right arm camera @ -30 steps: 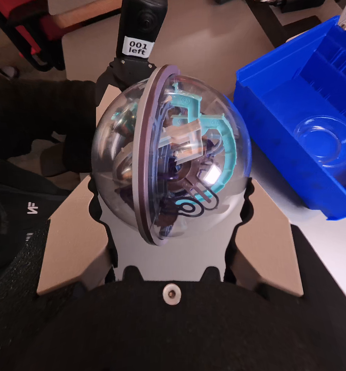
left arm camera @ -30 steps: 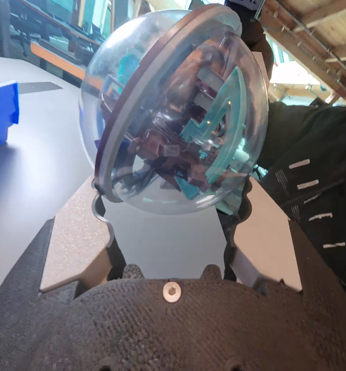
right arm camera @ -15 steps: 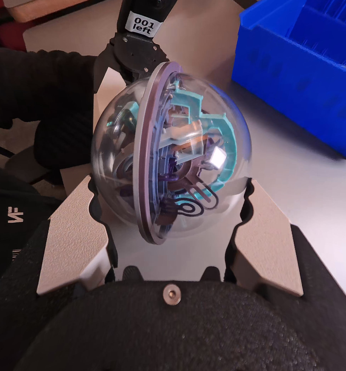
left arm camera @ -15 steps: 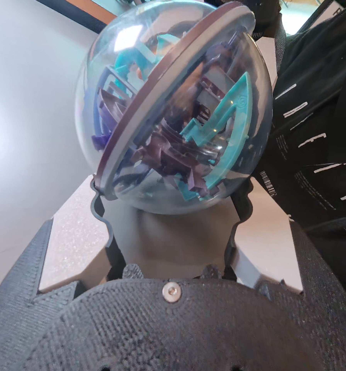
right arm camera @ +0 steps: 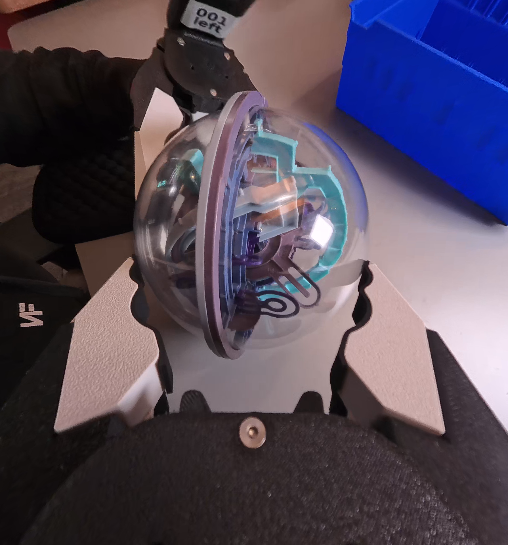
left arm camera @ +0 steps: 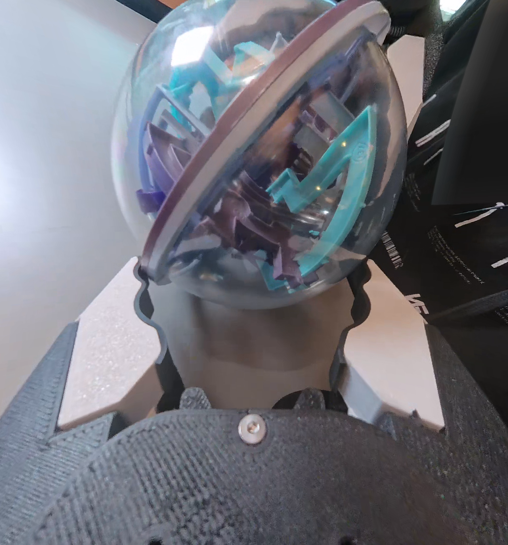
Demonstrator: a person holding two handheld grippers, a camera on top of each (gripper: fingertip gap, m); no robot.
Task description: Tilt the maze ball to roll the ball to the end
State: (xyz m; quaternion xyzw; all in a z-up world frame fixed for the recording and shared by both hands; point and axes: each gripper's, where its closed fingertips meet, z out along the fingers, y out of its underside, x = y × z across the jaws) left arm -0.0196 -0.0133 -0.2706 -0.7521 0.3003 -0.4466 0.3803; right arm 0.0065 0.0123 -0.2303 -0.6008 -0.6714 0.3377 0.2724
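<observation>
White label (right arm camera: pixel 207 21) on left gripper; white lettering on black garment (right arm camera: pixel 31 315).

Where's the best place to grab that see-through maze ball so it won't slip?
Probably the smooth clear domes of the maze ball, squeezed from two opposite sides, as the right hand-held gripper does now. The raised grey ring sits between the fingers, free.

The maze ball (right arm camera: pixel 247 224) sits at frame centre between the right gripper (right arm camera: pixel 251 265) fingers; the left gripper (right arm camera: pixel 199 67) is behind it, the bin (right arm camera: pixel 423 103) upper right.
</observation>
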